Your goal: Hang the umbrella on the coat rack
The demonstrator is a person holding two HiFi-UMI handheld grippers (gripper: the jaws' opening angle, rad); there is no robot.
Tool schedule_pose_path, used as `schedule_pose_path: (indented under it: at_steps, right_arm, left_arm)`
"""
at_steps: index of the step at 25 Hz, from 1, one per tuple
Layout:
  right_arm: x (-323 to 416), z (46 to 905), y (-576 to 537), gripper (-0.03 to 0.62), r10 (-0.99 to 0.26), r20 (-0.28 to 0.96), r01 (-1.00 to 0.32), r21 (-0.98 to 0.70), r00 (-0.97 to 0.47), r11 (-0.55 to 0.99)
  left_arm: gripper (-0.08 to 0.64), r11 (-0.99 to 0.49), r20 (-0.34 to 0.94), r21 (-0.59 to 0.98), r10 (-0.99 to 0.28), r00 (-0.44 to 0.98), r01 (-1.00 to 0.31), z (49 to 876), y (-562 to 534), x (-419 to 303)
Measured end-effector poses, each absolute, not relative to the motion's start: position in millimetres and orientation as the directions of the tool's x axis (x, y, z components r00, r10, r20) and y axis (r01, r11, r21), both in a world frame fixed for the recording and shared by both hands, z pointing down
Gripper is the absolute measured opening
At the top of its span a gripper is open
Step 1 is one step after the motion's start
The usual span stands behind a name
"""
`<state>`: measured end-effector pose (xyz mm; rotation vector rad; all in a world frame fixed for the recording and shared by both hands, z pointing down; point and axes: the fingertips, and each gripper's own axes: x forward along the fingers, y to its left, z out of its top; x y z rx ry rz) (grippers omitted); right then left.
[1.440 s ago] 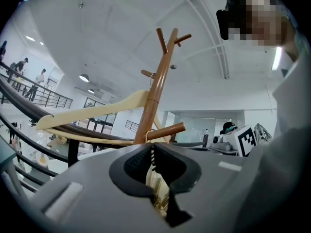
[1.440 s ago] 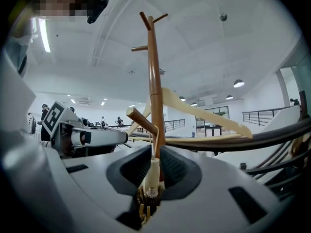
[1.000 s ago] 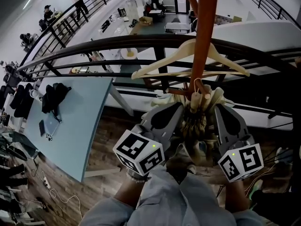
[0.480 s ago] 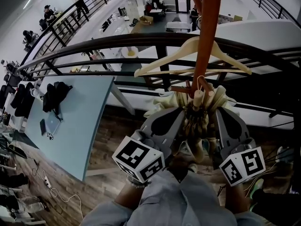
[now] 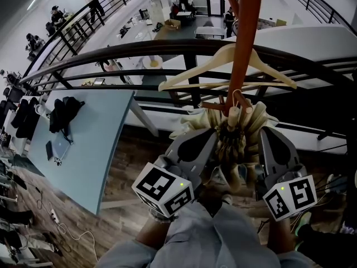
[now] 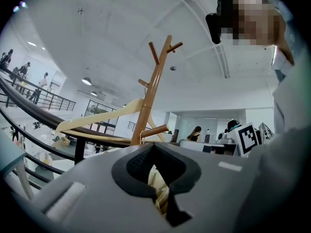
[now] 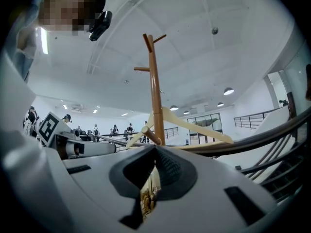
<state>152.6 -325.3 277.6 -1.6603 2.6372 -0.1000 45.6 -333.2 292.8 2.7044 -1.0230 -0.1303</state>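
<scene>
Umbrella (image 5: pixel 239 132) count: one, folded up, cream-coloured, pointing up right against the pole of the one wooden coat rack (image 5: pixel 245 32). It sits between two grippers, just near of the rack and a bit below the hanger. A thin loop (image 5: pixel 237 95) at its top sits right at the pole, next to a short low peg (image 5: pixel 215 106). Can't tell from any view whether that loop is actually hooked over the peg.

The left gripper (image 5: pixel 211 134) has the umbrella from the left. Its own view shows the jaws closed together with cream fabric pinched in the gap. The right gripper (image 5: pixel 263 135) is doing the same from the right side, clamped on the folds, with some brownish bits of the umbrella showing between its jaws. So both tools are grasping the same umbrella, and each marker cube faces back toward the person.

One pale wooden hanger (image 5: pixel 223 66) hangs on the rack, its arms spread left and right just above the umbrella.

Far of all that runs a dark curved railing (image 5: pixel 139 52), with a lower floor beyond it where a few people are standing around. Over on the left there's one blue-grey table (image 5: pixel 95 144) with a dark bundle (image 5: pixel 63 115) lying on it, well apart from the rack.
</scene>
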Motion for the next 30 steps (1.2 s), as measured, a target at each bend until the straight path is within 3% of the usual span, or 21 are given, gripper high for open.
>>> schedule_pose_path:
  at_steps: [30]
  right_arm:
    - [144.8,282.1,-318.1,0.001,-0.891,0.045,-0.892,-0.052,-0.452,0.45]
  left_arm:
    - [0.005,-0.724,0.007,0.276,-0.656,0.754,-0.632,295.2,-328.3,46.2]
